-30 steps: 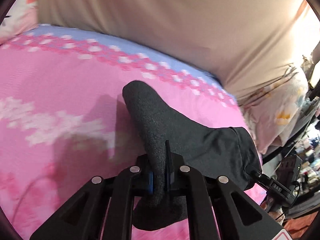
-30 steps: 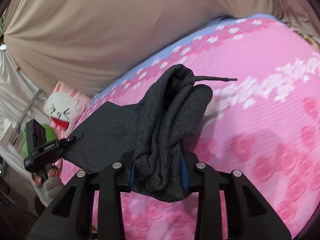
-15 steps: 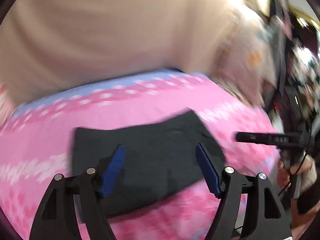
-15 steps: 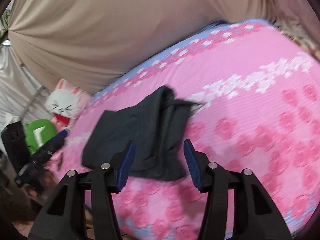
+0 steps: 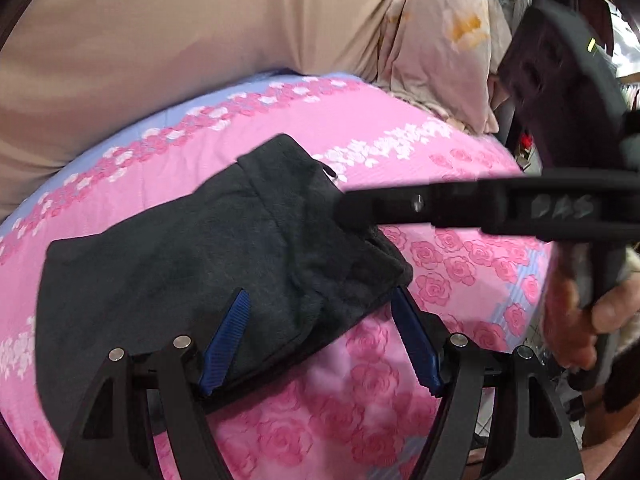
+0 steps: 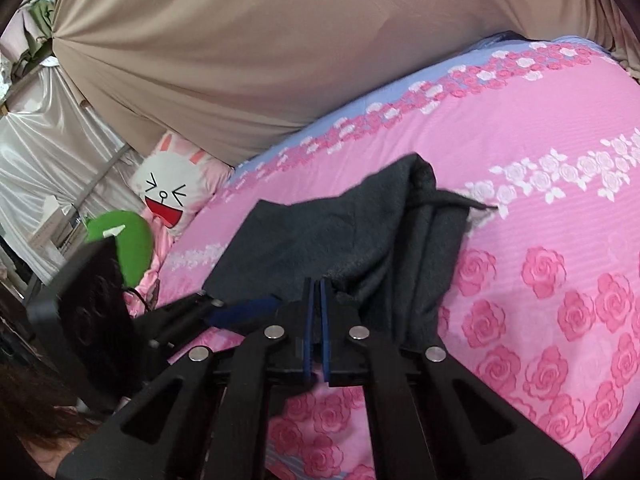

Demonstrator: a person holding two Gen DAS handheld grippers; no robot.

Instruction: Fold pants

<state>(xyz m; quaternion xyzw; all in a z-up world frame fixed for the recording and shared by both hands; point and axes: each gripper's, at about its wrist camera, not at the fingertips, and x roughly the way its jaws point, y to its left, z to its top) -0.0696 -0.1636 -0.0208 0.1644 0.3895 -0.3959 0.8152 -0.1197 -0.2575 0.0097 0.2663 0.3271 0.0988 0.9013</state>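
Lying folded on pink bedspread, dark pants, seemingly unheld

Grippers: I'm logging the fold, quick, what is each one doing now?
Left gripper: open, above the dark grey pants, gripping nothing.
Right gripper: shut, empty, at the pants' near edge.

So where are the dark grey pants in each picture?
Left wrist view: the folded dark grey fabric pants lie across the middle and left, between the open blue-padded left gripper.
Right wrist view: the pants sit in the centre, just beyond the shut right gripper.
Shared landmark: the white rose band on the pink bedsheet, beside the pants' drawstring end.
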